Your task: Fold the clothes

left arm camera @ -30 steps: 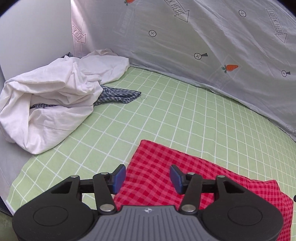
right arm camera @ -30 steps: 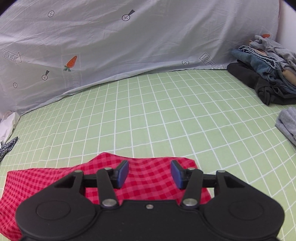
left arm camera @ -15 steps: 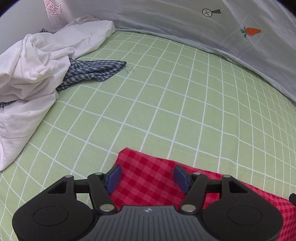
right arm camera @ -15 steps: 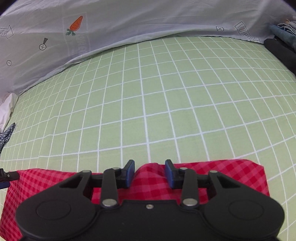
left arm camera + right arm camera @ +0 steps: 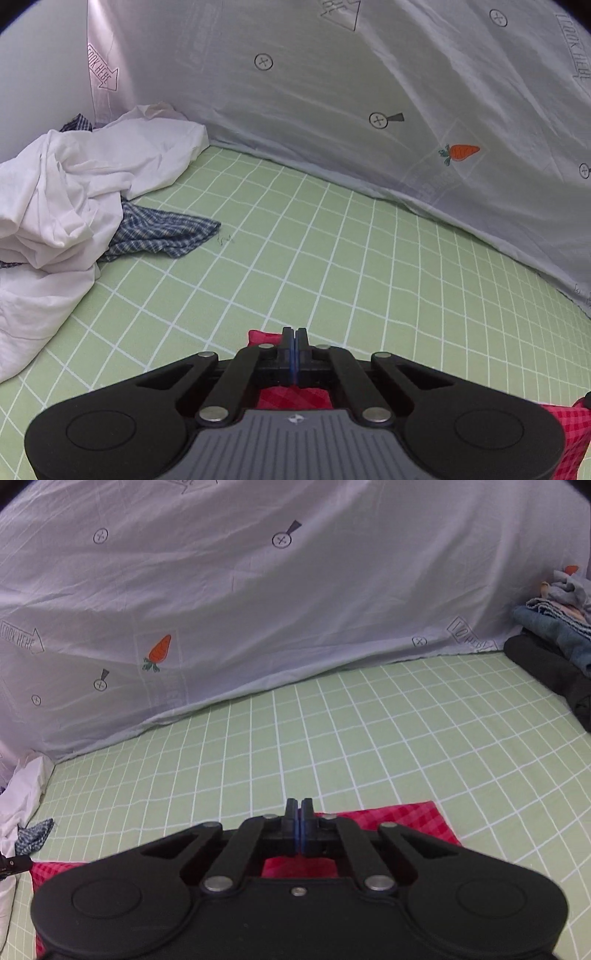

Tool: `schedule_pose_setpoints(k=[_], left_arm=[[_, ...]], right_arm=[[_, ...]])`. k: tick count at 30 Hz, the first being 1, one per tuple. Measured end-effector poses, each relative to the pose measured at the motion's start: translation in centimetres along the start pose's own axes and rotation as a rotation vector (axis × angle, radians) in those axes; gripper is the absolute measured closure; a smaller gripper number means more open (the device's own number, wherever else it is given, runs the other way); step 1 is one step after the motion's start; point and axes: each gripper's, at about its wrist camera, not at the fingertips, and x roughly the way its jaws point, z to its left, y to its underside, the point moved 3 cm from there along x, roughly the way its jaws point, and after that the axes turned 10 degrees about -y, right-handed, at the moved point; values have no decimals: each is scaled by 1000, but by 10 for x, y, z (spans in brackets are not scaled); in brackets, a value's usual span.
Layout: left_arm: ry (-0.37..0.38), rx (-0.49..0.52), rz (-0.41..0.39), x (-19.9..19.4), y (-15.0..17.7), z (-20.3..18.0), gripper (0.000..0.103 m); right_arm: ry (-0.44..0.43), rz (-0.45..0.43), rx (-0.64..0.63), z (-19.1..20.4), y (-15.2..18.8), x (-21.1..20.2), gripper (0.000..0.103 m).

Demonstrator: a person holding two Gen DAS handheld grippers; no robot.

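A red checked cloth [image 5: 291,398] lies on the green grid sheet [image 5: 332,258], mostly hidden under the gripper body in the left wrist view. My left gripper [image 5: 294,338] is shut on the far edge of this cloth near its left corner [image 5: 258,336]. In the right wrist view the same red checked cloth [image 5: 417,823] shows at the bottom. My right gripper [image 5: 298,810] is shut on its far edge, left of the right corner. The pinched cloth between the blue pads is barely visible.
A heap of white cloth [image 5: 62,199] with a blue checked garment [image 5: 162,232] lies at the left. A stack of dark and denim clothes [image 5: 554,653] sits at the far right. A pale printed sheet [image 5: 258,590] hangs along the back.
Both grippers went from open over the red cloth to shut on its far edge. Both cameras now tilt up, showing more of the back sheet.
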Motion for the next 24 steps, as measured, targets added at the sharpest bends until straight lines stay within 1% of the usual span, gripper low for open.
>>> schedule_pose_setpoints(k=[2, 4, 5, 6, 8, 9, 12, 14, 15, 16, 17, 18, 20, 21, 22, 23, 24], left_arm=[[26, 1, -57, -19, -8, -5, 103], [32, 23, -79, -32, -5, -8, 103], [29, 41, -79, -36, -1, -9, 103], [21, 54, -58, -34, 8, -8, 103], [-1, 76, 2, -28, 29, -2, 103], [-12, 87, 32, -24, 40, 1, 103], [-60, 101, 155, -9, 77, 13, 103], [-95, 99, 234, 1, 99, 23, 103], [-115, 89, 269, 5, 108, 29, 103], [-121, 71, 287, 5, 111, 34, 102], [-121, 49, 299, 5, 113, 38, 101], [-115, 25, 294, 2, 111, 42, 101], [-111, -9, 255, -7, 103, 47, 98], [-110, -24, 233, -12, 98, 50, 96], [-105, -32, 206, -17, 91, 49, 91], [-99, -36, 176, -22, 83, 47, 87], [-93, -41, 147, -27, 75, 45, 86]], right_arm=[[5, -78, -24, 4, -15, -18, 102], [9, -111, -41, 5, -17, -32, 102], [13, -107, -42, 4, -13, -36, 102], [17, -100, -43, 2, -8, -40, 102], [30, -45, -37, -5, 12, -41, 102], [37, -5, -32, -10, 25, -40, 102], [59, 122, -19, -22, 66, -37, 102], [72, 201, -13, -29, 87, -33, 102], [76, 224, -4, -32, 92, -32, 101], [76, 238, 3, -34, 93, -31, 101], [75, 232, -1, -34, 90, -32, 100], [75, 225, -6, -34, 87, -33, 98], [74, 190, -40, -30, 77, -37, 96], [72, 163, -63, -27, 70, -40, 92], [71, 135, -86, -24, 62, -44, 88], [62, 106, -105, -22, 54, -46, 77], [53, 78, -124, -19, 45, -49, 72]])
